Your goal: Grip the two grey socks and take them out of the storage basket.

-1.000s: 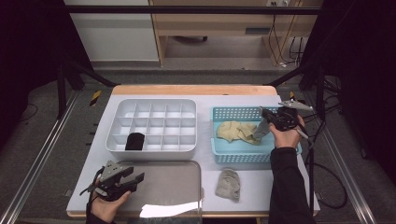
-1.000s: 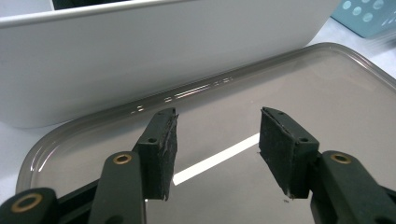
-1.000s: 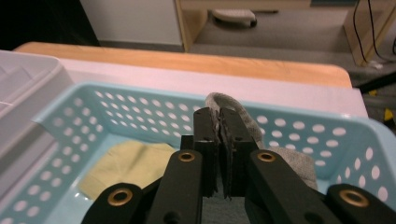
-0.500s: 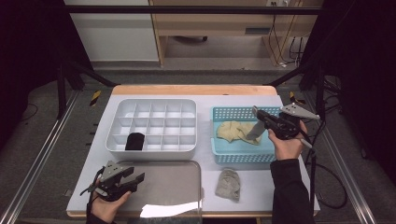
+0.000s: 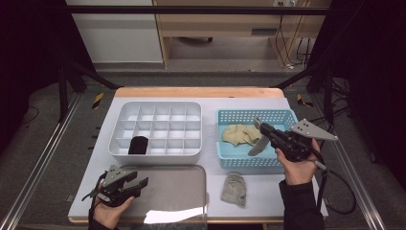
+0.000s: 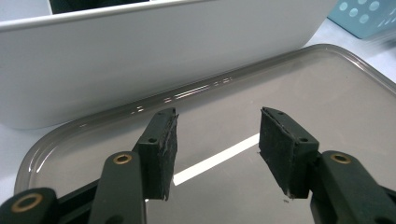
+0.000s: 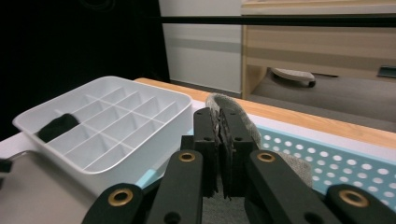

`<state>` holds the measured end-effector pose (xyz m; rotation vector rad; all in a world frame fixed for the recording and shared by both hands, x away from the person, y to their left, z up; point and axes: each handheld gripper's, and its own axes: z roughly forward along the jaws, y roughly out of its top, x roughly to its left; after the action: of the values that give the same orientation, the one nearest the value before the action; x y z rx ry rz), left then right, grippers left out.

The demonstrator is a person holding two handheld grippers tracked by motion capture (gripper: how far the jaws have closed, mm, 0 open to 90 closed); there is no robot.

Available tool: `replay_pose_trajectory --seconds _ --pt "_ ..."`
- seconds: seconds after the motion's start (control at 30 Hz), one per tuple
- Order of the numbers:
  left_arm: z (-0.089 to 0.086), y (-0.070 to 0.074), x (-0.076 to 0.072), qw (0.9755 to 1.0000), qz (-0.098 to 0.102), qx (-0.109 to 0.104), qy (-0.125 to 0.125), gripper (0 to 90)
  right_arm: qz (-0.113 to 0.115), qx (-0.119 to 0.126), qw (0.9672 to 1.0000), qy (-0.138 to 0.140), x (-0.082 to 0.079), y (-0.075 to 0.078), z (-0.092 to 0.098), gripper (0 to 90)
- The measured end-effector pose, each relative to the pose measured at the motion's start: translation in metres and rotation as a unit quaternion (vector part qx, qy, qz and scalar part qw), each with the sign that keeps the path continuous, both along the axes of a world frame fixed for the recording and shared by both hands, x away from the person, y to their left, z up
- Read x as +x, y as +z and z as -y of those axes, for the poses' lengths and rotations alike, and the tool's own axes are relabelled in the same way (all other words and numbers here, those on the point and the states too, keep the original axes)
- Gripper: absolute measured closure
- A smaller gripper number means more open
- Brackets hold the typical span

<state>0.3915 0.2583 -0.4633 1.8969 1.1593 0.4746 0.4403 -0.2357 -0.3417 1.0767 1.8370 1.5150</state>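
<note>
You are holding the right gripper (image 5: 258, 125) above the blue perforated basket (image 5: 230, 161), its jaws pinched tight on a grey sock (image 5: 257, 146) that is hanging down over the basket's right half. A yellowish cloth (image 5: 239, 133) is lying inside the basket, and a second grey sock (image 5: 234, 188) is resting on the white table surface (image 5: 268, 191) just in front of it. Your left gripper (image 5: 139, 184) is sitting at the near left edge of a grey tray (image 5: 177, 187), its jaws standing apart with nothing between them. The white divided organizer (image 5: 155, 154) is standing just behind the tray, with one dark item (image 5: 138, 144) in a front compartment. Beyond the table, a wooden bench (image 5: 230, 28) and black frame rails (image 5: 191, 9) are bordering a grey floor.
</note>
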Motion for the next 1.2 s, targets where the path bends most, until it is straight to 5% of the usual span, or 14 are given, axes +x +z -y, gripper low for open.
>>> replay_pose_trajectory --seconds 0.6,1.2 --pt "0.001 0.001 -0.001 1.0000 0.001 -0.001 -0.001 45.9 -0.029 -0.005 0.9992 0.027 -0.054 -0.032 0.001 86.6" --pt "0.001 0.004 -0.003 1.0000 0.002 -0.006 -0.001 46.9 -0.084 -0.032 0.9960 -0.004 -0.074 -0.077 0.024 86.5"
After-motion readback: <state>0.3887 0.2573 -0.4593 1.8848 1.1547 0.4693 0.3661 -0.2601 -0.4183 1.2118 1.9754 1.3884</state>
